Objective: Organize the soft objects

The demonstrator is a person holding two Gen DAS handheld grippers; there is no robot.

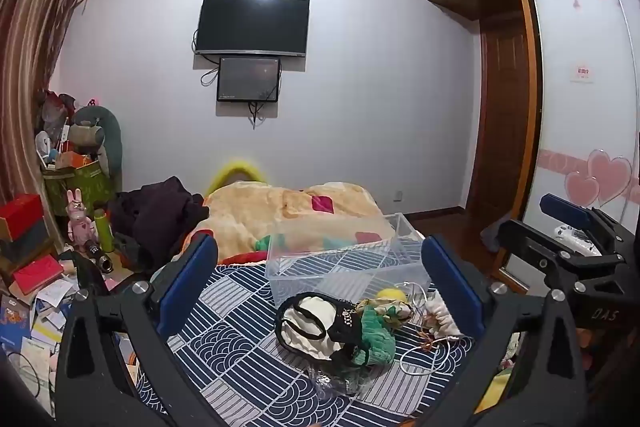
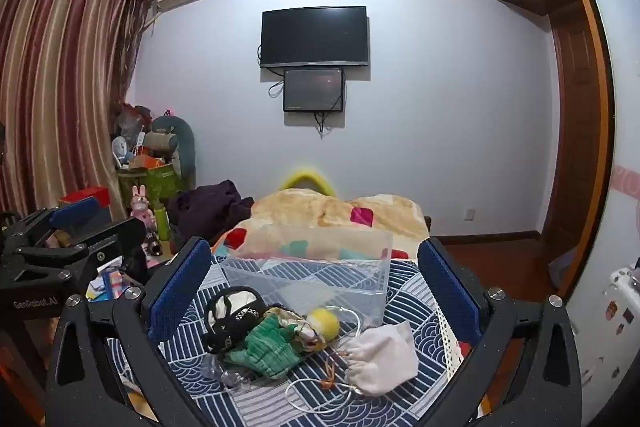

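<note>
Both grippers are hovering side by side over the near end of the bed, the left gripper (image 1: pixel 320 287) and the right gripper (image 2: pixel 316 291) each spread wide and carrying nothing. The pile of soft things (image 2: pixel 272 335) is lying between the blue pads, white pouch (image 2: pixel 380 359) on its right. The clear bin (image 1: pixel 344 259) is sitting just beyond, probably so each piece travels a short way in.

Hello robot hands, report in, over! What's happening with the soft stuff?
Left gripper open, empty. Right gripper open, empty. Soft pile and white pouch on bed, outside clear bin. White cord loops among them.
</note>
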